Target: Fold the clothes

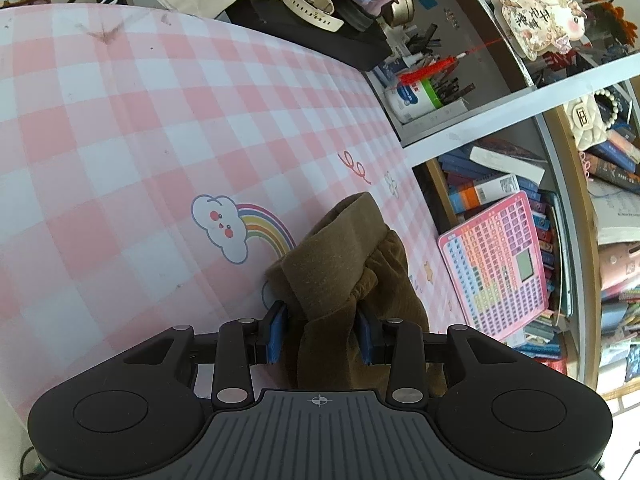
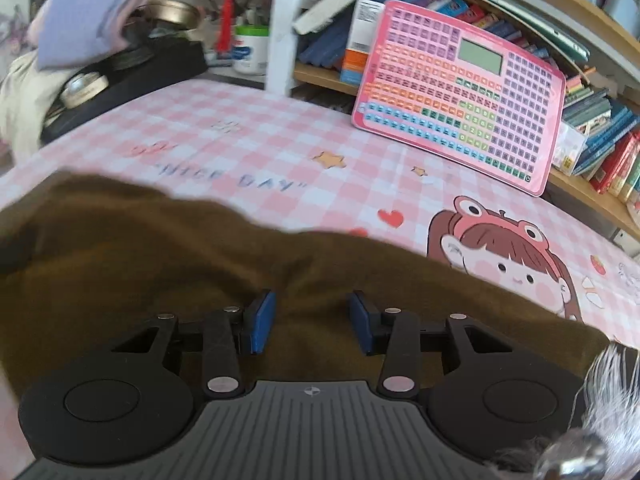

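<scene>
olive-brown garment bunched with gathered band, left tool pinching it, right tool grip unclear

The desk had a pink checked mat on it, and on that lay a brown garment, a pink keyboard toy leaning up, and a black box.
</scene>
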{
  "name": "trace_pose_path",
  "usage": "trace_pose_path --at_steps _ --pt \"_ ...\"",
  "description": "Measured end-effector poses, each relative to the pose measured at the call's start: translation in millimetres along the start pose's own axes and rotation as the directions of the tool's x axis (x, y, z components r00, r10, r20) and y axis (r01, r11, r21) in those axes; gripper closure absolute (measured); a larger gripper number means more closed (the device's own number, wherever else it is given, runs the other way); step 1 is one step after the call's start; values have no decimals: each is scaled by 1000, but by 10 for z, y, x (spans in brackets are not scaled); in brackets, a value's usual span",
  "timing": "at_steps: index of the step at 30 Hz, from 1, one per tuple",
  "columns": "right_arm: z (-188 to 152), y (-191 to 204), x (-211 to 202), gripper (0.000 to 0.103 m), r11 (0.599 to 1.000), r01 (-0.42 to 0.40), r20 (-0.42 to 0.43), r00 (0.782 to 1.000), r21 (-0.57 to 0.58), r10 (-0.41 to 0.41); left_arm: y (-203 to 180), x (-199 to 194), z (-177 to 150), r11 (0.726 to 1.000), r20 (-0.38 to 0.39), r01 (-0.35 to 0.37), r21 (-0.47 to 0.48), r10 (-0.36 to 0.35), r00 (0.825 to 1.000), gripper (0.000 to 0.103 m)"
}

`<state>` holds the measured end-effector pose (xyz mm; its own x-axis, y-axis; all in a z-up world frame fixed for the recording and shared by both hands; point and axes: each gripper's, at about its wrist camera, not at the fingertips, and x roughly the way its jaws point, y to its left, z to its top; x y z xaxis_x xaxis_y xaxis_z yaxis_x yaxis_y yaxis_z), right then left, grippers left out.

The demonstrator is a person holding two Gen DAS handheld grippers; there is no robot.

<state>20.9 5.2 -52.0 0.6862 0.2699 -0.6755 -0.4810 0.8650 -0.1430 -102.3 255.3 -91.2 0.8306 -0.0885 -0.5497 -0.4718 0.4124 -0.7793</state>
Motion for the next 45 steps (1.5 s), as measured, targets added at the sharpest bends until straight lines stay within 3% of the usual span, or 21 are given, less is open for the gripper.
trace_pose_path --at_steps 8,15,19,21,22,25,27,31,33,34,36,38,39,41,43,45 --pt "-372 191 -514 61 998 -30 23 999 -51 31 0 -4 -19 1000 7 5 -7 -5 1000 67" --pt "-489 300 -555 61 997 -47 -24 999 -61 46 -19 20 -36 1000 25 2 -3 -1 1000 72" --pt "-427 260 -497 60 998 -63 -51 997 -23 62 -57 14 -42 1000 31 -12 -9 12 999 86" --pt "-412 243 -495 60 997 -70 -61 996 -8 70 -206 -86 -51 999 53 30 44 -32 998 88" --pt "-412 213 -508 60 997 -79 -64 995 9 79 -345 -159 -69 992 61 60 116 -67 996 88" --pt "-427 93 -570 46 992 -102 -66 992 72 107 -805 -333 -253 923 72 83 376 -118 990 88" --pt "-467 -41 -657 40 985 -123 -55 990 118 130 -1108 -419 -440 838 78 66 542 -128 989 88" --pt "-609 -421 -864 39 969 -143 -37 987 201 153 -1629 -499 -878 624 83 9 781 -118 990 87" --pt "-696 -654 -968 39 961 -142 -33 988 238 154 -1785 -445 -1142 552 87 -29 833 -79 993 85" --pt "-732 -765 -1011 39 956 -149 -29 986 252 162 -1851 -400 -1272 530 82 -38 847 -61 995 82" --pt "-806 -999 -1091 38 946 -176 -22 982 274 189 -1975 -293 -1530 498 65 -41 866 -30 997 73" --pt "-880 -1229 -1163 37 934 -202 -16 976 296 216 -2039 -173 -1762 489 0 0 872 0 1000 35" --pt "-919 -1332 -1171 37 927 -215 -20 972 308 232 -2063 -99 -1872 491 -47 32 870 19 999 29" --pt "-995 -1523 -1164 36 912 -242 -34 963 332 268 -2129 22 -2083 496 -120 65 866 79 990 27" --pt "-1053 -1692 -1138 36 893 -275 -47 949 357 311 -2171 15 -2231 502 -146 78 861 97 985 27" --pt "-1094 -1828 -1110 36 864 -321 -51 928 388 369 -2152 -113 -2227 556 -135 80 828 60 989 26"
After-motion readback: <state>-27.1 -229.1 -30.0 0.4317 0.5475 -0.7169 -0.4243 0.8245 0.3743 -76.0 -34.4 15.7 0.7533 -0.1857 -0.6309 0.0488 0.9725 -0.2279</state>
